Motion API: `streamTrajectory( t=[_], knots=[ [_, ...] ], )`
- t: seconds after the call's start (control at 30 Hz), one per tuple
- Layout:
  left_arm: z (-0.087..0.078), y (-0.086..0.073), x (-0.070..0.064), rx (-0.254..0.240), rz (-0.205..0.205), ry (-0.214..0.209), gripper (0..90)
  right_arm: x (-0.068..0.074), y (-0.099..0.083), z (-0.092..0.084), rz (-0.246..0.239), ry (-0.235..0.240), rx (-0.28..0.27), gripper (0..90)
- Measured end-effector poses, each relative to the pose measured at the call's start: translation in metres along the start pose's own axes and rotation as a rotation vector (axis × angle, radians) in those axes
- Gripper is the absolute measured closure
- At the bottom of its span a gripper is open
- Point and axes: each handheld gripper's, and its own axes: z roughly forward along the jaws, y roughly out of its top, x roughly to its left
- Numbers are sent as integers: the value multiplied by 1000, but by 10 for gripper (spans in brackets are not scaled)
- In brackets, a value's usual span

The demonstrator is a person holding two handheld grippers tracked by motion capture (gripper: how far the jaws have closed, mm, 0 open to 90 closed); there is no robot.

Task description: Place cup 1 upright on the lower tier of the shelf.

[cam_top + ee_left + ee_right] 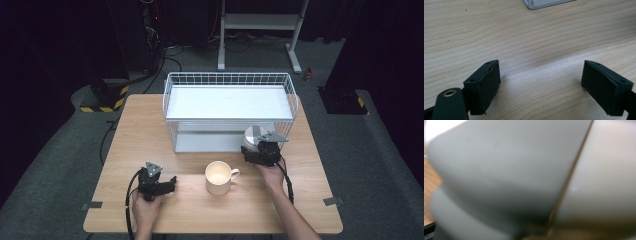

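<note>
Right gripper [252,145] level, grey cup [251,135] against it, grip unclear, left gripper [170,184] open, empty

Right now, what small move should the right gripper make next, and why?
Probably close the right gripper gently on the grey cup. It sits tight against that cup in front of the wire rack, and its blurred close view shows no sure grip yet.

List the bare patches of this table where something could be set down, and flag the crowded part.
Free: the table's left half, between the wire rack and the left gripper; also the front strip before the mug. Crowded: the right gripper sits against a grey round object by the rack front, close behind the mug.
</note>
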Motion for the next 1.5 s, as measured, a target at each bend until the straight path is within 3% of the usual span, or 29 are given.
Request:
streamTrajectory(
  t=[0.3,0.9,1.0,1.07,1.2,1.27,1.37,1.5],
  knots=[
    [0,0,0,0,0,0,159,-2,4,14,6,-5,12,184],
    [0,0,0,0,0,0,159,-8,10,30,-52,-49,-12,182],
    [0,0,0,-1,-3,2,159,-9,10,30,-52,-46,-11,179],
    [0,0,0,1,0,4,159,-8,10,30,-14,-44,3,159],
    [0,0,0,1,0,4,159,-12,9,30,-12,-32,10,132],
    [0,0,0,1,0,4,159,-13,8,29,18,-22,19,122],
    [0,0,0,1,0,4,159,-13,8,27,-12,-21,13,121],
    [0,0,0,1,-1,4,159,-11,6,23,-4,-20,16,122]
  ],
)
